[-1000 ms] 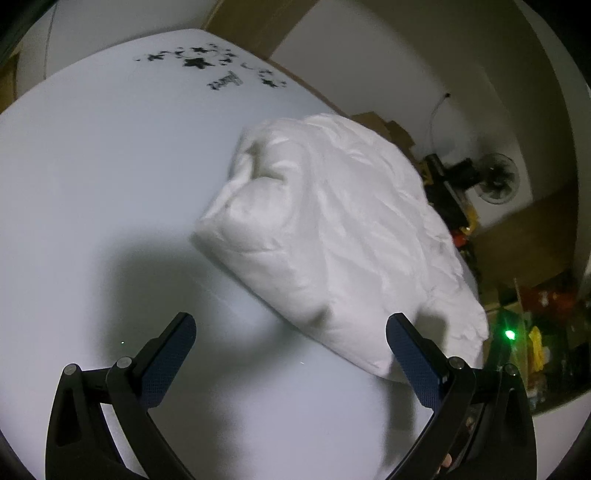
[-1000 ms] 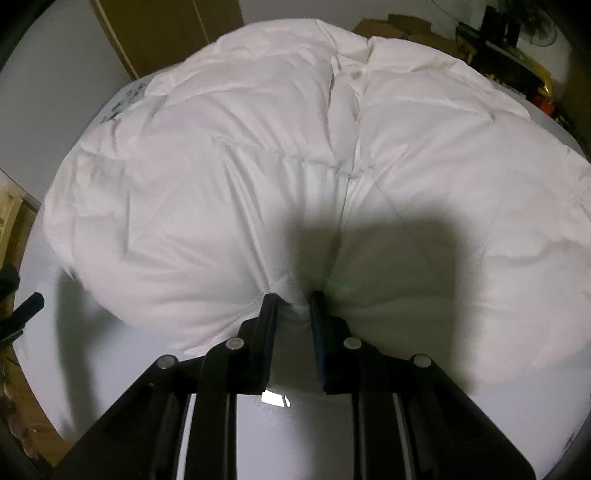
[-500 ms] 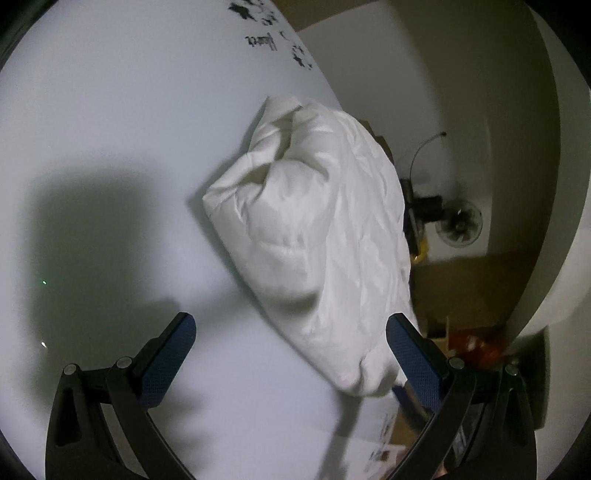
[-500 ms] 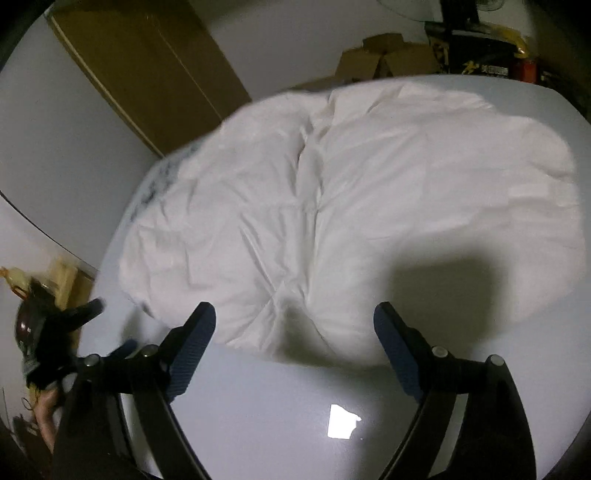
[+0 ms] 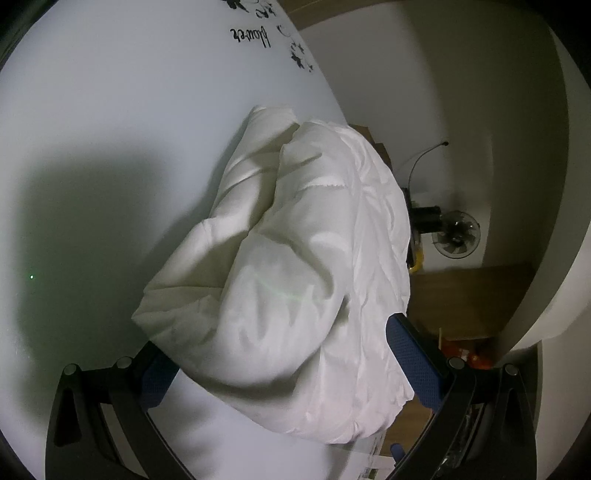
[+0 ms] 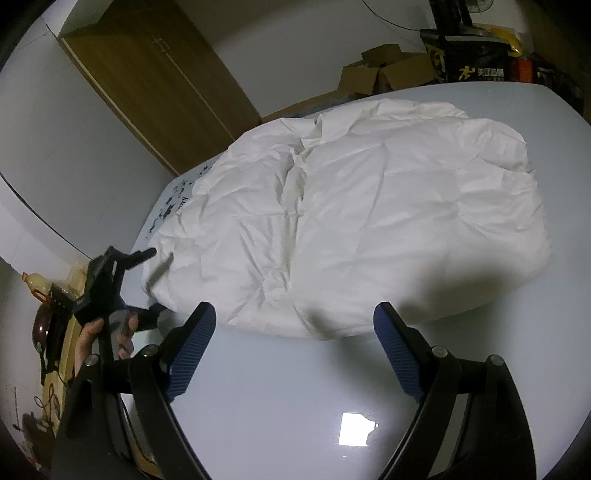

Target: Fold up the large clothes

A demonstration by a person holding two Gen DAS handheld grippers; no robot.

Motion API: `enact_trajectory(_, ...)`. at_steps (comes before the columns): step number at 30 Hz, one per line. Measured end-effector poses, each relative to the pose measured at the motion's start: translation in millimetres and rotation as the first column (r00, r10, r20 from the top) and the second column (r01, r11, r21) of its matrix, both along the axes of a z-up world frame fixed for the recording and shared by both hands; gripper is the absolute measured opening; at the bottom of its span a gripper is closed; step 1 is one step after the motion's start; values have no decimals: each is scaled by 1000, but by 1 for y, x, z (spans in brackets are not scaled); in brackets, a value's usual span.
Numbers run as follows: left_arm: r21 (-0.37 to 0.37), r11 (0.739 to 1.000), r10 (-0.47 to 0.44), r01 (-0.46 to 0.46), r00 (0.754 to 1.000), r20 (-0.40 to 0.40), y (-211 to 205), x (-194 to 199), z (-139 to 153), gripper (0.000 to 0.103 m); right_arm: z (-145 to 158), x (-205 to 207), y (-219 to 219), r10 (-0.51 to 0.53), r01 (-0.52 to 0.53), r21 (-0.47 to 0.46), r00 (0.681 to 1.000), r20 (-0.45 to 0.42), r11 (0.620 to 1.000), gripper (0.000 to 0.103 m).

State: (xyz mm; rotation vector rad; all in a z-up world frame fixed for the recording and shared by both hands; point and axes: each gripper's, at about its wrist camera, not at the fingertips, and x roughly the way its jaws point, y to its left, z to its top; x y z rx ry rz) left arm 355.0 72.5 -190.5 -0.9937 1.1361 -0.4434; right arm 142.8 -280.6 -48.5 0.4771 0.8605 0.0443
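A white padded garment (image 6: 351,221) lies folded in a puffy heap on a pale blue-white table (image 6: 295,398). In the left wrist view the garment (image 5: 295,277) fills the middle, and its near corner bulges between the jaws. My left gripper (image 5: 280,354) is open, with its fingers on either side of that corner; the left finger is partly hidden under the cloth. My right gripper (image 6: 295,339) is open and empty, just short of the garment's near edge. The left gripper also shows in the right wrist view (image 6: 136,273), held by a hand at the garment's left corner.
A wooden wardrobe (image 6: 155,85) stands behind the table. Cardboard boxes (image 6: 384,74) and a black box (image 6: 469,62) sit past the far edge. A fan (image 5: 456,238) stands by the wall. Black print (image 5: 251,35) marks the table's far end.
My right gripper let go of the garment's edge, opened wide and drew back. My left gripper moved in until the garment's corner lies between its open jaws.
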Motion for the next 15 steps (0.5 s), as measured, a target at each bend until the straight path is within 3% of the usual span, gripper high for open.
enact_trajectory(15, 43, 999, 5, -7, 999, 38, -10, 10, 7, 101, -16, 14, 1, 43, -43, -13, 999, -29, 999, 87)
